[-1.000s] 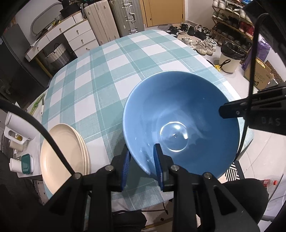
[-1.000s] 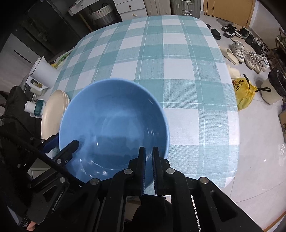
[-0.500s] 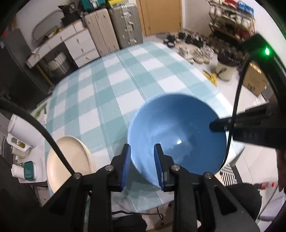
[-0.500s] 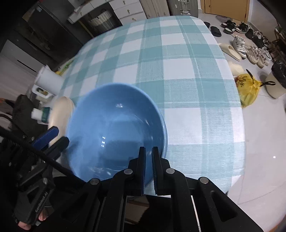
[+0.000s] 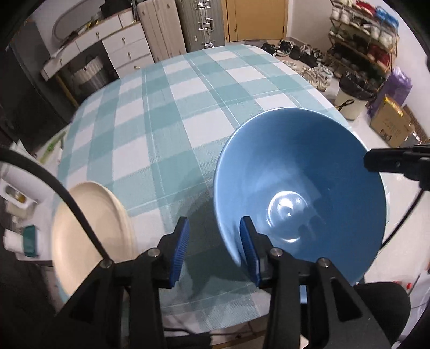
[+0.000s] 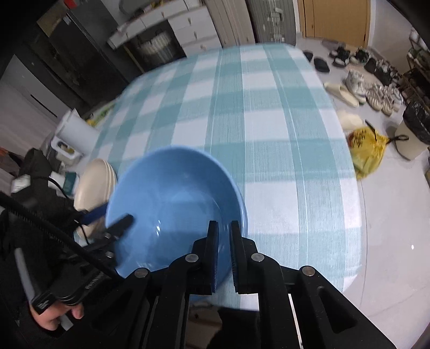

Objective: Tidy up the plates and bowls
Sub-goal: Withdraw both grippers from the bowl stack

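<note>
Left wrist view puts the left gripper (image 5: 213, 248) closest, its blue-padded jaws parted and just having opened further; the rim of the blue bowl (image 5: 298, 193) runs between them, and the right-hand pad looks to sit against the wall at about five o'clock while the left-hand pad stands clear of it. The bowl is tilted, its mouth turned toward the camera, over the near edge of the checked tablecloth (image 5: 172, 112). At about three o'clock on the bowl's rim, the black tip of the right gripper (image 5: 376, 161) reaches in. From the right wrist view, the right gripper (image 6: 223, 252) is clenched on the bowl (image 6: 172, 204), its two jaws pinching the near rim with only the wall between them. At nine o'clock in that view the left gripper (image 6: 113, 222) sits at the bowl's far-left rim, a hand (image 6: 53, 319) holding its grip lower down. Just beyond, a stack of cream plates (image 5: 91, 236) rests at the table's left edge, near the bowl but apart from it. Farther off, suitcases (image 5: 185, 24) stand against the far wall at twelve o'clock, and shoes (image 5: 309, 67) lie on the floor at two o'clock.
</note>
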